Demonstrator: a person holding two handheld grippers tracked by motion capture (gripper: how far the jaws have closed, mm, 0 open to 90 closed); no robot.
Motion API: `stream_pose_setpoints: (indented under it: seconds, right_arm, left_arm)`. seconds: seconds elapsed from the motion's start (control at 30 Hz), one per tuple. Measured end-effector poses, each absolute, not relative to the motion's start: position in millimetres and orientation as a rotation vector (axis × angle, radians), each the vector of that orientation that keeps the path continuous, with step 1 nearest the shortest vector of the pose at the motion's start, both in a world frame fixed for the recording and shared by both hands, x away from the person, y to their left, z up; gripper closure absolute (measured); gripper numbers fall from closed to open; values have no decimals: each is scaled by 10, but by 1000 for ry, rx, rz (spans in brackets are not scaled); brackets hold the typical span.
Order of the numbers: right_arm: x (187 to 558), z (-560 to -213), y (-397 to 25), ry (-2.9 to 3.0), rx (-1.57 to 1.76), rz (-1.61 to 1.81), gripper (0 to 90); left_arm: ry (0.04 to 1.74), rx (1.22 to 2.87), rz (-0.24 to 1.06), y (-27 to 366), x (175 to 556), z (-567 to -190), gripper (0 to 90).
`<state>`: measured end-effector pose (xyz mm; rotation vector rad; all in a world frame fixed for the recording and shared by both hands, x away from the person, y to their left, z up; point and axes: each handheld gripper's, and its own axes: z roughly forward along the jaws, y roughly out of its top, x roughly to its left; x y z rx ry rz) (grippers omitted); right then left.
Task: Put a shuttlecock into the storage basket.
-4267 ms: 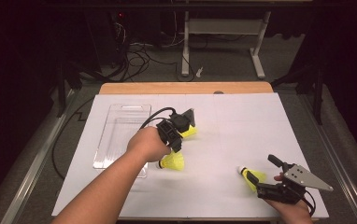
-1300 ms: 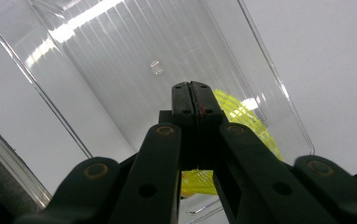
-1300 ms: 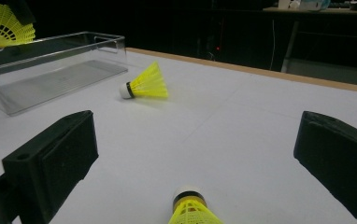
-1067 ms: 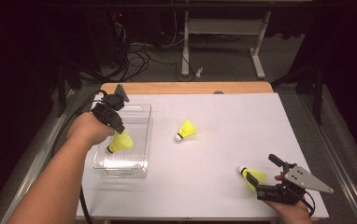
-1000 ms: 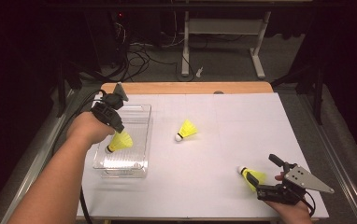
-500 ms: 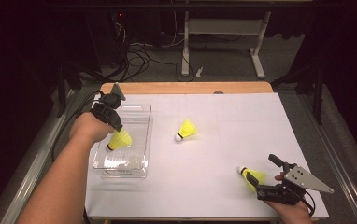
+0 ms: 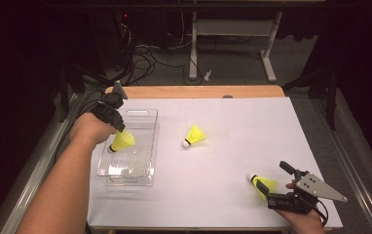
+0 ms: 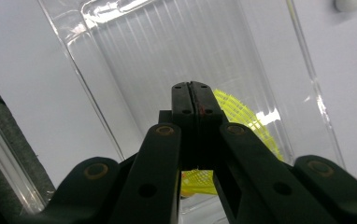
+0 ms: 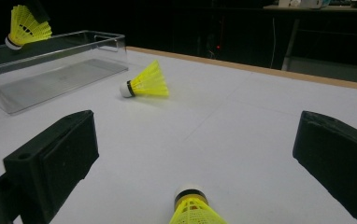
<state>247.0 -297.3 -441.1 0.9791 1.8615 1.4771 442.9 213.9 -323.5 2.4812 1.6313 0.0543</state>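
Note:
My left gripper [image 7: 118,126] [image 8: 193,91] is shut on the skirt of a yellow shuttlecock [image 7: 122,141] [image 8: 246,116] and holds it above the far end of a clear plastic bin [image 7: 125,168] [image 8: 97,107]. That shuttlecock [image 9: 24,23] hangs cork-down over the bin [image 9: 50,60] in the right gripper view. A second shuttlecock [image 7: 194,135] [image 9: 146,81] lies on its side mid-table. My right gripper [image 7: 277,186] [image 9: 197,140] rests open at the front right. A third shuttlecock [image 7: 261,184] [image 9: 193,207] lies between its wide-spread jaws, cork pointing away.
White paper covers the table [image 7: 252,126], with a wooden strip [image 7: 198,91] along the far edge. Metal rails run down both sides. Cables and a desk frame [image 7: 232,29] stand on the dark floor beyond.
The left gripper carried a shuttlecock from mid-table to the bin, and in the last second it lifted slightly toward the bin's far end. The right gripper has stayed put.

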Motion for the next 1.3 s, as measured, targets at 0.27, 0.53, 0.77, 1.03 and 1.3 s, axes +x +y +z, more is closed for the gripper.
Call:
stream_pose_setpoints:
  seconds: [0.27, 0.53, 0.77, 1.03, 1.3]
  right_arm:
    - [2482, -4426, -2965, 1870, 981, 1470, 8]
    - [2487, -4438, -2948, 1882, 979, 1459, 8]
    - [2489, -4444, -2940, 1888, 980, 1457, 8]
    - [2484, -4437, -2939, 1886, 980, 1453, 8]
    - [2491, -4454, -2945, 1889, 991, 1448, 10]
  left_arm:
    - [1655, 2487, 46, 2202, 4485, -3384, 897]
    - [1661, 2471, 41, 2229, 4514, -3497, 897]
    - [1688, 2441, 45, 2298, 4526, -3580, 897]
    - [1687, 2445, 27, 2288, 4548, -3671, 897]
    - [1676, 2429, 15, 2264, 4598, -3742, 897]
